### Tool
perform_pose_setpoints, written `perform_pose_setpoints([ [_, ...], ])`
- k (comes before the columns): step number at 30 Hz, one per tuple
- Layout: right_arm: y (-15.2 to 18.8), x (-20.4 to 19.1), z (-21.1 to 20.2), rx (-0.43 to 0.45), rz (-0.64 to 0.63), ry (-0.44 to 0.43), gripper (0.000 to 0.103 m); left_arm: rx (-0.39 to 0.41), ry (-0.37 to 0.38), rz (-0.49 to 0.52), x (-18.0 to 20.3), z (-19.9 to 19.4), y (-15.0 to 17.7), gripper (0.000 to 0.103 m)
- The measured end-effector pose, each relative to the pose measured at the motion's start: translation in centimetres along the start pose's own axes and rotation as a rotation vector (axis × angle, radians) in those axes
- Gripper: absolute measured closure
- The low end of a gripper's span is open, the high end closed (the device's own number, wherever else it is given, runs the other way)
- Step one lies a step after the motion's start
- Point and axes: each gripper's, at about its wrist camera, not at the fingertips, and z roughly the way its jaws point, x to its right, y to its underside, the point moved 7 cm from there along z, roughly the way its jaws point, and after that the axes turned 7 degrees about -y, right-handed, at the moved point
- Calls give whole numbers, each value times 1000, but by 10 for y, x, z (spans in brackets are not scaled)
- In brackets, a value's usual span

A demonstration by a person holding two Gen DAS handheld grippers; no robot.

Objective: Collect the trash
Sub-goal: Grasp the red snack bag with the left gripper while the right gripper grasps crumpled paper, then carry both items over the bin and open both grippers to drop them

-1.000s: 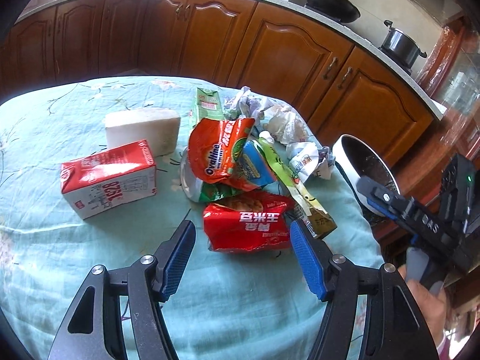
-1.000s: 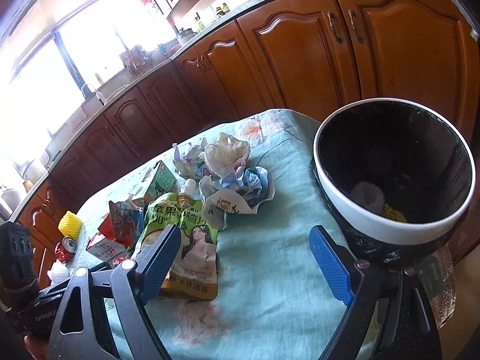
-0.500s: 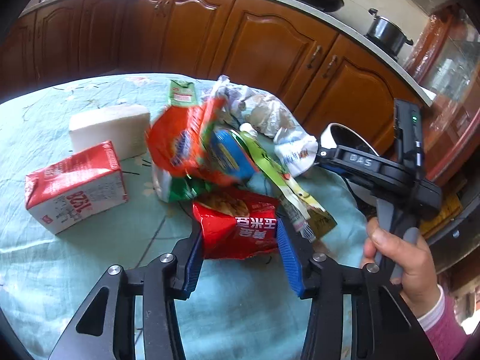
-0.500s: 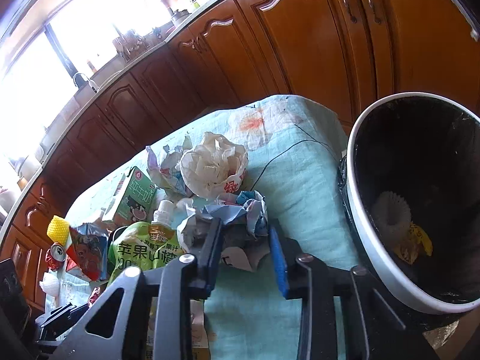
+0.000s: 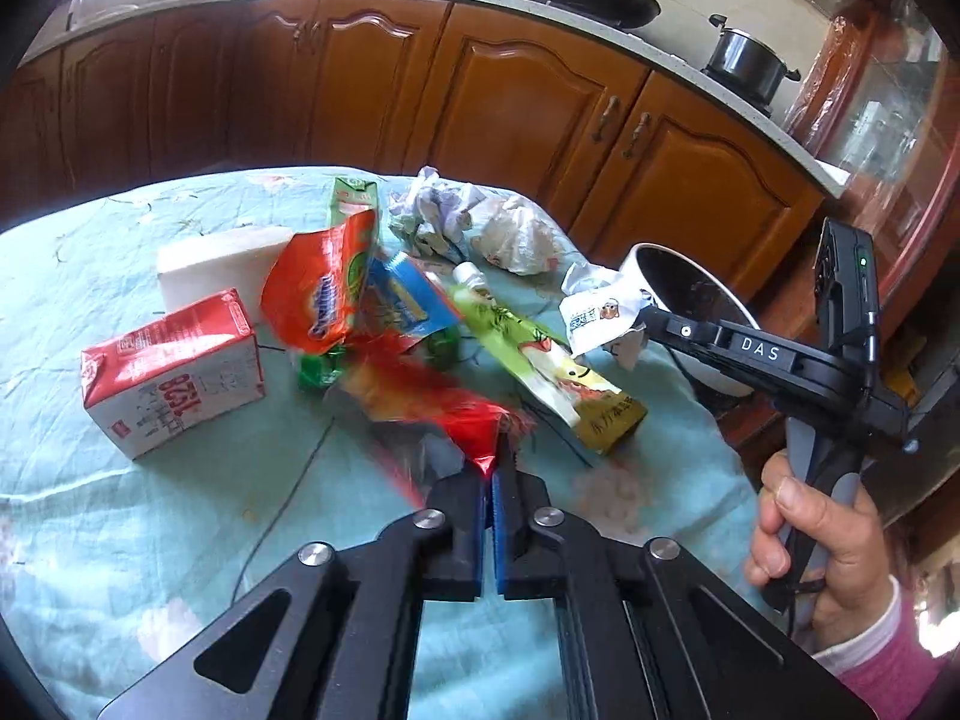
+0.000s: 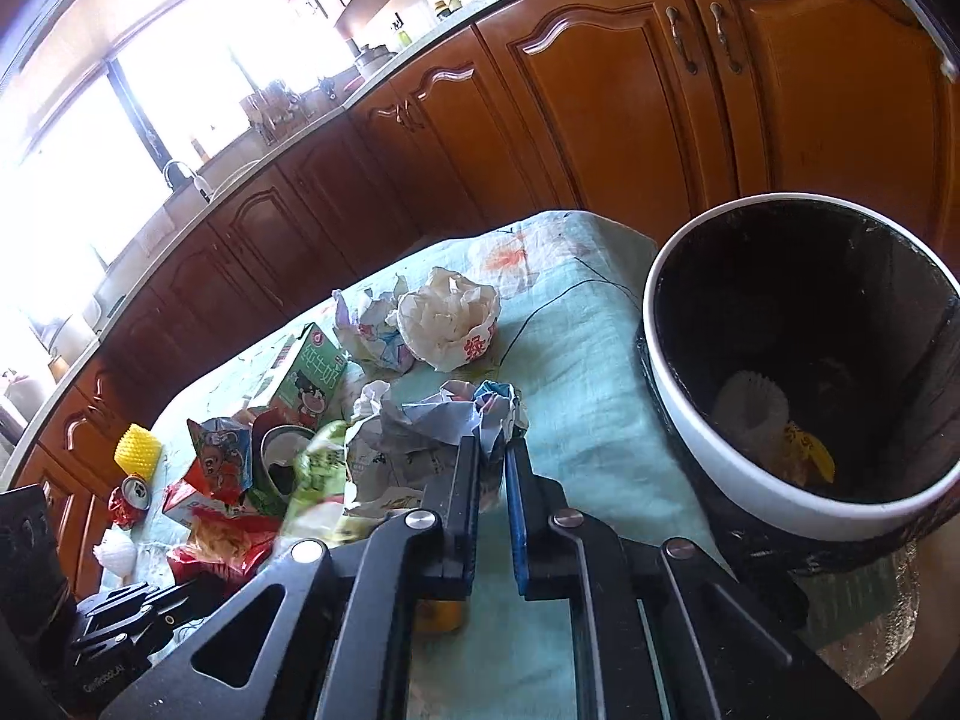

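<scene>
With the left hand-held gripper (image 5: 489, 468) pinching a crinkled red foil snack wrapper (image 5: 432, 402) and the right hand-held gripper (image 6: 492, 450) pinching a crumpled white printed paper (image 6: 420, 438) above the worktop (image 5: 180, 510), the pick-up looks done, and next both must swing right over the white-rimmed black-lined bin (image 6: 720, 438).

"das" in white letters on the right gripper's black arm (image 5: 759, 350); "纯牛奶" on the green milk carton (image 6: 309, 381); inverted "1250" on the red-and-white carton (image 5: 171, 375); other pack print unreadable.
</scene>
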Motion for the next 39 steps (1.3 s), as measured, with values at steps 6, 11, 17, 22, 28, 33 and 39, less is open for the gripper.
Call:
perform_pose_setpoints([
  [6, 6, -2, -27, 33, 6, -8, 94, 36, 17, 22, 4, -23, 1, 103],
  [11, 6, -2, -47, 66, 10, -7, 94, 77, 55, 67, 25, -39, -1, 103],
  [17, 3, 14, -70, 104, 27, 14, 94, 86, 96, 112, 51, -34, -8, 103],
  [22, 1, 33, -89, 135, 49, 47, 94, 88, 122, 152, 78, -17, -18, 103],
  [28, -3, 58, -106, 164, 79, 89, 94, 65, 150, 188, 108, 11, -29, 103],
  [33, -6, 76, -115, 182, 102, 120, 94, 46, 163, 217, 131, 35, -39, 103],
  [39, -11, 93, -125, 199, 111, 154, 94, 29, 177, 226, 155, 61, -57, 103],
])
